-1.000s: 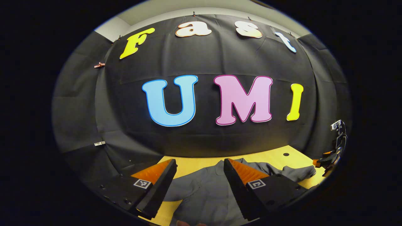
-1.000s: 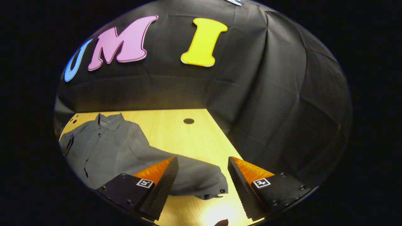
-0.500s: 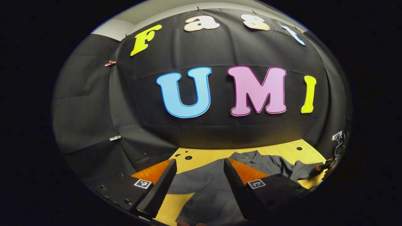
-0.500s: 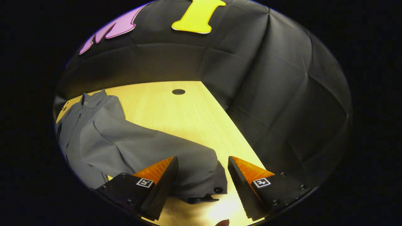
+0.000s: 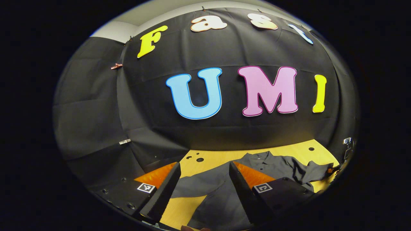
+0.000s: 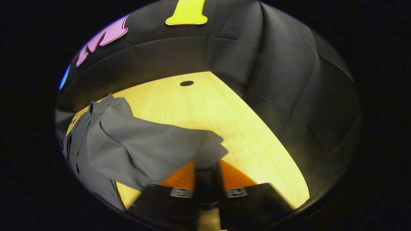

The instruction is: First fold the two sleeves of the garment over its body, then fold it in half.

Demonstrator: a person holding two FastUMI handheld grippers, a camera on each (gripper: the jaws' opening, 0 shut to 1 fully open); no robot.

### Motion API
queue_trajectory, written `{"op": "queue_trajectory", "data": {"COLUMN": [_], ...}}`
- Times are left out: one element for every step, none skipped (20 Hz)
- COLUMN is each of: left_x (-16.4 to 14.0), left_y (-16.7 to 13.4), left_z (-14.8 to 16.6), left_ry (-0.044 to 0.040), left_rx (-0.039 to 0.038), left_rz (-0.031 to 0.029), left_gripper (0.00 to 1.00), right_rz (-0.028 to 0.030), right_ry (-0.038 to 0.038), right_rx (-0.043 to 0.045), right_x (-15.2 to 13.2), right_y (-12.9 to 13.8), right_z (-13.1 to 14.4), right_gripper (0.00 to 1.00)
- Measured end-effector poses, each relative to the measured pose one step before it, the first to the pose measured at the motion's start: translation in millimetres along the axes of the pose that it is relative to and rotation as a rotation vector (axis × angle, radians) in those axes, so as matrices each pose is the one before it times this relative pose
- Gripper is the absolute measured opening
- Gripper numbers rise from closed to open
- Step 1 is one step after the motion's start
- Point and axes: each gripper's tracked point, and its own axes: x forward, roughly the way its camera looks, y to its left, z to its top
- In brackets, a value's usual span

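A grey button-up shirt [image 5: 266, 164] lies spread on the yellow wooden table [image 5: 289, 150], collar toward the wall. My left gripper [image 5: 204, 166] hovers open above the shirt's left sleeve [image 5: 199, 183], which lies flat between and beyond its fingers. In the right gripper view the shirt body [image 6: 82, 134] sits at the left. My right gripper [image 6: 207, 166] is shut on the cuff [image 6: 208, 146] of the right sleeve [image 6: 151, 146], and the sleeve hangs lifted off the table [image 6: 231, 112] from shoulder to cuff.
The table has round holes near its back edge [image 5: 199, 159] [image 5: 310, 149] [image 6: 186, 83]. Black cloth walls close in behind and on both sides. Bare tabletop stretches to the right of the lifted sleeve in the right gripper view.
My right gripper went from open over the cuff to shut on it, and the sleeve has risen off the table. My left gripper stayed open and shifted left over the other sleeve.
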Motion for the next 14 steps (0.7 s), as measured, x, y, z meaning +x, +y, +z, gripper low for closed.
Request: {"op": "queue_trajectory", "data": {"left_x": [-0.81,-1.06,-0.5,-0.65,-0.14,0.0,1.21,1.73,2.15,2.65,1.8,2.69,2.77,1.58], "left_y": [2.35,2.24,2.33,2.5,3.85,3.43,2.86,2.98,3.36,4.07,2.57,1.89,1.75,1.09], "left_z": [-0.65,1.27,-2.38,-1.5,-0.9,-0.25,-2.58,-1.13,-1.45,-1.13,1.13,2.05,-0.89,-0.1], "left_ry": [-0.00001,-0.00058,0.00164,0.00046,0.00028,-0.00033,-0.00005,-0.0015,0.0015,0.00235,-0.00706,-0.00592,-0.0006,-0.00045], "left_rx": [0.00117,0.00056,-0.00123,-0.00514,-0.0062,-0.0058,-0.00441,-0.00338,-0.00078,-0.00081,-0.00304,-0.00423,-0.00467,-0.00383], "left_rz": [0.0023,0.00151,0.00005,-0.00092,-0.001,-0.00203,-0.00509,-0.00829,-0.00801,-0.00765,-0.00912,-0.00894,-0.01235,-0.01458], "left_gripper": [0.95,0.95,0.95,0.95,0.95,0.95,0.95,0.95,0.95,0.95,0.95,0.95,0.95,0.95], "right_rz": [-0.01377,0.00039,0.01585,0.01078,-0.00224,-0.00805,-0.00233,-0.0081,-0.00971,-0.01156,-0.00618,-0.00547,-0.00972,-0.00371], "right_ry": [0.00257,0.00313,-0.00724,-0.01003,-0.01327,-0.01537,-0.01571,-0.01077,-0.01037,-0.01631,-0.01805,-0.01624,-0.01035,-0.01203], "right_rx": [-0.0264,-0.02725,-0.01127,-0.00136,0.00459,0.01171,0.0175,0.01097,0.0044,0.00032,0.00197,-0.00087,-0.00222,-0.0012], "right_x": [4.02,-5.41,-3.24,-3.97,-4.89,-7.31,-8.88,-9.92,-10.04,-8.48,-10.48,-12.4,-9.98,-10.48], "right_y": [-0.49,1.72,2.97,1.33,-0.59,0.97,1.36,-1.89,-1.93,-2.44,-0.15,-0.85,-0.61,1.62], "right_z": [-0.83,-0.12,2.54,3.9,4.44,3.11,3.21,0.64,3.23,3.8,4.27,3.73,2.16,2.97], "right_gripper": [0.06,0.05,0.05,0.06,0.06,0.06,0.06,0.05,0.06,0.05,0.05,0.05,0.05,0.05]}}
